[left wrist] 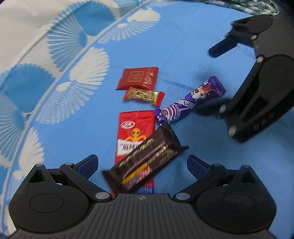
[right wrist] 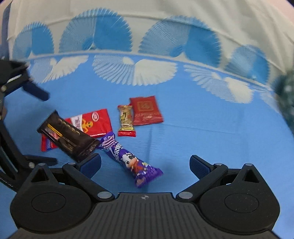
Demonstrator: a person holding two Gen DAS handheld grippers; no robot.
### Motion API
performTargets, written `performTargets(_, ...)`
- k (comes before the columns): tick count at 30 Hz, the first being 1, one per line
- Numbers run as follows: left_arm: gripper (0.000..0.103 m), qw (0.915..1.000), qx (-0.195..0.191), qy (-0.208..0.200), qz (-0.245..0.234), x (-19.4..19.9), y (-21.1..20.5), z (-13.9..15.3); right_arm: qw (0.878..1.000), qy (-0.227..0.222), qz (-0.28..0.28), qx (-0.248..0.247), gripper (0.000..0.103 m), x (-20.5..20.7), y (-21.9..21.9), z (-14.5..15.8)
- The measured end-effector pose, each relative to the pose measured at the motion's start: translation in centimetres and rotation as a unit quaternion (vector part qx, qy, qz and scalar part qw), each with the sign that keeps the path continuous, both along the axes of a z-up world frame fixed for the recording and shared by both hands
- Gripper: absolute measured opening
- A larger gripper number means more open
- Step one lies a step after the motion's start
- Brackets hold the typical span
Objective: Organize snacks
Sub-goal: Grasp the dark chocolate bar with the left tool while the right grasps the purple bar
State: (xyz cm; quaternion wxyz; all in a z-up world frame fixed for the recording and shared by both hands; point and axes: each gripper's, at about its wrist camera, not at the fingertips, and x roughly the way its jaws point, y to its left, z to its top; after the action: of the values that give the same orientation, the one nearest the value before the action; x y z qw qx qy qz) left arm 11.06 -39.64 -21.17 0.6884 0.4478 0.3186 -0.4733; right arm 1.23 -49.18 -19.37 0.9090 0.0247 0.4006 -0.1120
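Several snacks lie on the blue cloth. A dark brown bar (left wrist: pixel 147 158) (right wrist: pixel 68 137) lies tilted across a long red packet (left wrist: pixel 135 136) (right wrist: pixel 91 124), between the jaws of my open left gripper (left wrist: pixel 142 165), untouched by the fingers. A purple candy bar (left wrist: pixel 191 100) (right wrist: pixel 131 159) lies diagonally, its far end between the jaws of my open right gripper (right wrist: pixel 145 165), which also shows in the left wrist view (left wrist: pixel 218 80). A small gold candy (left wrist: pixel 144 95) (right wrist: pixel 125 120) and a square red packet (left wrist: pixel 138 78) (right wrist: pixel 147 110) lie side by side beyond.
The blue cloth (right wrist: pixel 211 128) has a white fan pattern and a white border (right wrist: pixel 165 11) at the far side. A dark green patterned thing (right wrist: pixel 286 95) sits at the right edge. The left gripper (right wrist: pixel 18 103) reaches in from the left.
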Motion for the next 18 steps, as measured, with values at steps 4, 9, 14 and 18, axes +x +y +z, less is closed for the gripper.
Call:
performTargets(4,0.099,0.9995,0.015,0.003,-0.026,0.4,-1.5,-1.5,1.0,0.008,0.028,0.001,0.101,1.3,-0.4,-1.7)
performTargets(9,0.043,0.9972,-0.004,0.07,-0.025,0.8,-1.3,-1.0,0.998,-0.004,0.056,0.016,0.047,0.6,-0.3,-2.8)
performTargets(14,0.042,0.9932,-0.025,0.11,0.03,0.2,1.3,-0.1,0.999,-0.007,0.046,0.023,0.034,-2.2,1.0,-2.5)
performTargets(18,0.043,0.9847,-0.055,0.127,0.106,-0.6,4.9,1.8,0.999,-0.03,0.011,0.036,0.034,-5.8,2.8,-1.6)
